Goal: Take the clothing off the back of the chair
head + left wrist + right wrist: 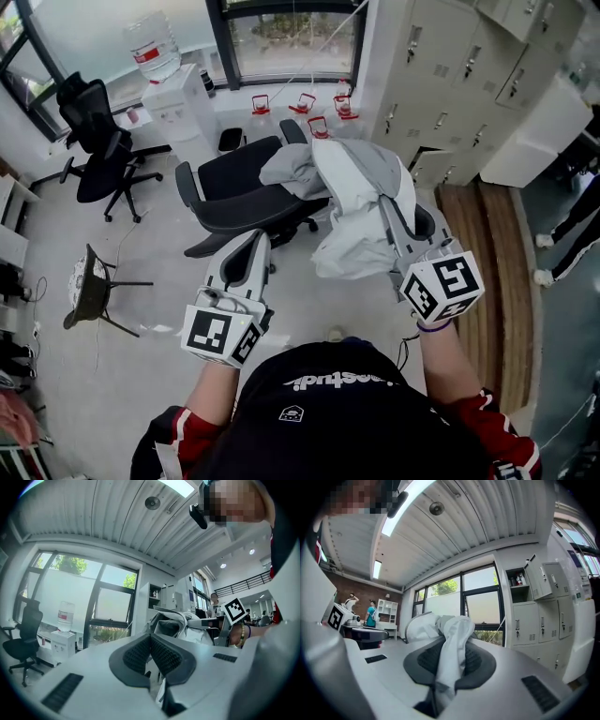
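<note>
Head view, from above: found the black chair at mid-floor. Saw the clothing, a grey-and-white garment, bunched just to the right of the chair. Saw one grey fold lying over the chair's right side and the rest hanging in the air beside it; could not tell whether the fold touched the chair.

Saw the right gripper reaching level into that bundle from the near right of the chair, jaws clamped on a white fold. Confirmed in the right gripper view: cloth pinched between both pads and trailing down out of the gap.

Found the left gripper just in front of the chair, above its near armrest, apart from the clothing and pointing level. Read in the left gripper view: jaws pressed together at the tips, nothing caught between them.

Noted a water dispenser behind the chair to its left, a second black chair well off to its left, and grey lockers beyond the chair to its right.
</note>
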Demonstrator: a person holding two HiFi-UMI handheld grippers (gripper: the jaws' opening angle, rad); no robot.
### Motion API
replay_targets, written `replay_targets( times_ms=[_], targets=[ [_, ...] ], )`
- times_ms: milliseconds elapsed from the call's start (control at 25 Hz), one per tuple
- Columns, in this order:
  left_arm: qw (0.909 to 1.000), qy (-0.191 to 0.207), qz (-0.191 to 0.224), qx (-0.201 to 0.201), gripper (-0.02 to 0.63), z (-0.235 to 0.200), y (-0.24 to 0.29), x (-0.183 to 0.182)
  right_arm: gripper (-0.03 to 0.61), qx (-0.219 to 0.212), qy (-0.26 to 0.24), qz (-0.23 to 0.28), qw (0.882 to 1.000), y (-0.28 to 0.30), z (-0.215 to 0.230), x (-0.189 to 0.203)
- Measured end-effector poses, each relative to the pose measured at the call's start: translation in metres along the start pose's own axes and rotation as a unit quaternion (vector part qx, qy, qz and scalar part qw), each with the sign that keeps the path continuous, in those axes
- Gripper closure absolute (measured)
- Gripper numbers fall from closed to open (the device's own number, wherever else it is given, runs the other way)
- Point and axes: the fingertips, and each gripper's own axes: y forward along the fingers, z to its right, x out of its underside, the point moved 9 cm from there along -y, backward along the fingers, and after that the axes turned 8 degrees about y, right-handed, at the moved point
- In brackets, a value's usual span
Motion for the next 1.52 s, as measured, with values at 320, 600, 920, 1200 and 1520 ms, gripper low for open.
replay_targets(
  times_ms=[320, 600, 920, 1200, 1520],
  targets=[
    [0.9985, -0.001, 0.004, 0.055, 0.589, 0.027, 0.044, 0.001, 0.514, 0.070, 0.015, 0.000, 0.997, -0.048, 0.038, 0.009],
    [0.9943, 0.000, 0.006, 0.107, 0.589, 0.054, 0.078, -0.002, 0.514, 0.125, 0.030, 0.006, 0.992, -0.088, 0.064, 0.013],
    [0.9897, 0.001, 0.016, 0.142, 0.589, 0.071, 0.072, 0.001, 0.514, 0.151, 0.025, 0.015, 0.988, -0.118, 0.047, 0.020],
    [0.9889, -0.001, 0.011, 0.148, 0.589, 0.080, 0.077, -0.004, 0.514, 0.151, 0.028, 0.018, 0.988, -0.127, 0.052, 0.017],
    [0.9898, 0.001, 0.011, 0.142, 0.590, 0.072, 0.068, -0.006, 0.514, 0.146, 0.047, 0.019, 0.988, -0.124, 0.040, 0.021]
  ],
)
